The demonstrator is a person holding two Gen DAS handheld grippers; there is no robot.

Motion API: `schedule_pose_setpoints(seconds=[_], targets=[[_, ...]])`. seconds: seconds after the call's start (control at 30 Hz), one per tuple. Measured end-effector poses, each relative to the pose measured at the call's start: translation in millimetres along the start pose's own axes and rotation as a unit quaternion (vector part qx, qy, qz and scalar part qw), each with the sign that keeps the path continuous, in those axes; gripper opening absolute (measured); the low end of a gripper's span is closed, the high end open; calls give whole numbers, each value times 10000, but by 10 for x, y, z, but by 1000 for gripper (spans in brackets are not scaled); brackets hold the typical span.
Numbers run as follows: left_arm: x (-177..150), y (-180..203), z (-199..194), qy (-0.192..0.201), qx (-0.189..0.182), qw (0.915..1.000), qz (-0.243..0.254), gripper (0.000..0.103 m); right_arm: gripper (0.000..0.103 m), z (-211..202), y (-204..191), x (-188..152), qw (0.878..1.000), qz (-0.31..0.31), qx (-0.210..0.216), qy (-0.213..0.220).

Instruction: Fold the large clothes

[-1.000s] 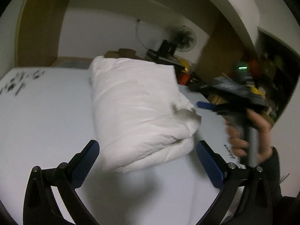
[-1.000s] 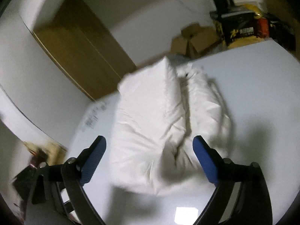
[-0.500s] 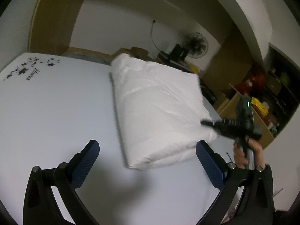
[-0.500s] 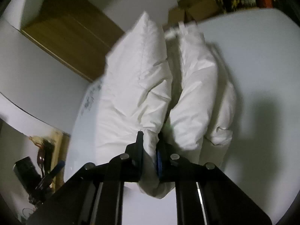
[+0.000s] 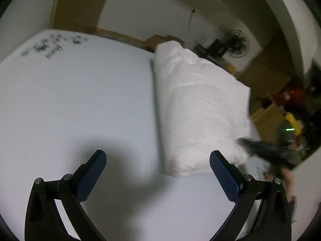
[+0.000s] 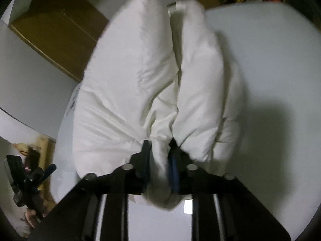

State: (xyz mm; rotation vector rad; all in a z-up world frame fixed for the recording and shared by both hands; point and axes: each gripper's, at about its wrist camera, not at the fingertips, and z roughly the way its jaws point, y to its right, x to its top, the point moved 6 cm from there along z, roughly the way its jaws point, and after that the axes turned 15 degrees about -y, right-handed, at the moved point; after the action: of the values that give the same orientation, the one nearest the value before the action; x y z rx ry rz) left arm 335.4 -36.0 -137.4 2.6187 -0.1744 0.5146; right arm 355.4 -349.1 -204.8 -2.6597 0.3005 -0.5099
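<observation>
Right gripper (image 6: 159,161): jaws opening, a bunched fold of the white padded garment (image 6: 140,80) between its pads, which look to be touching the cloth
Left gripper (image 5: 158,170): jaws spread wide, holding nothing, over bare surface (image 5: 80,100)
Garment: folded into a thick bundle, lying on the white surface, just right of the left gripper
Beyond: a fan (image 5: 237,43) and cardboard boxes (image 5: 160,40) against the wall
</observation>
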Motion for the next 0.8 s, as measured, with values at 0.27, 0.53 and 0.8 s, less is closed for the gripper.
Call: schedule_pose_setpoints(seconds=[0.27,0.53,0.8], targets=[[1754,544,-41,1065,1448,9837,69,103,86,-569,-929,997,9774,-405,-1224,1676],[2203,933,1625,326,1551,9860,524,103,86,382,-179,1271,9717,-446,-2066,1054],[2092,981,2078,175,1882,9804,565,103,87,535,151,1100,9788,-344,-1542,1306]])
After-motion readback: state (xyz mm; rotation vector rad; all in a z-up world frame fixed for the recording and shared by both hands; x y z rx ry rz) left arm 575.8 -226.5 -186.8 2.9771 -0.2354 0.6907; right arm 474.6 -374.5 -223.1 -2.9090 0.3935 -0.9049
